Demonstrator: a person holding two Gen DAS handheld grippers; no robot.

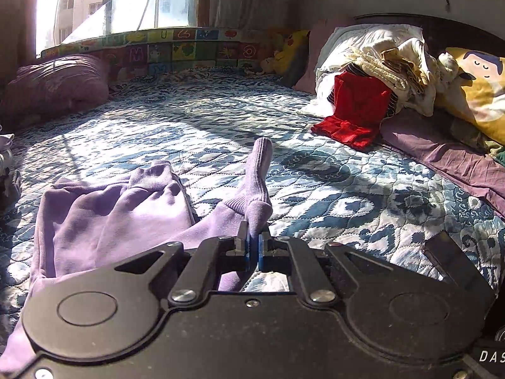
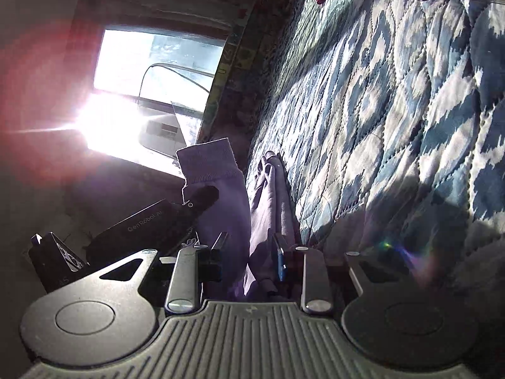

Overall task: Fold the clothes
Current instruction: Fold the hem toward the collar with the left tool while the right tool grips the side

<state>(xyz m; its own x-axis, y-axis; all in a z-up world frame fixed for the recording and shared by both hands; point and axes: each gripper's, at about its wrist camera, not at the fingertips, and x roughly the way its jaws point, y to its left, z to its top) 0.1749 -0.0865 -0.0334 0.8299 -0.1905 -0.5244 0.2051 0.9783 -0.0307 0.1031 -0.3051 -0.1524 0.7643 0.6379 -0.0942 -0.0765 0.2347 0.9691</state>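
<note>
A lavender garment (image 1: 120,211) with ribbed cuffs lies bunched on the blue-and-white quilted bedspread (image 1: 331,189). My left gripper (image 1: 253,237) is shut on one ribbed cuff, which sticks up past the fingertips. In the right wrist view, rolled sideways, my right gripper (image 2: 249,246) is closed on a thick fold of the same lavender garment (image 2: 227,208). Another cuff stands up behind that fold. The other gripper's black body (image 2: 151,221) reaches in from the left beside that cuff.
A red garment (image 1: 356,110) hangs from a pile of cream clothes (image 1: 388,66) and pillows at the back right. A purple pillow (image 1: 56,85) lies back left. A colourful alphabet mat (image 1: 164,50) lines the wall under the bright window (image 1: 120,0). A purple sheet (image 1: 448,154) edges the right.
</note>
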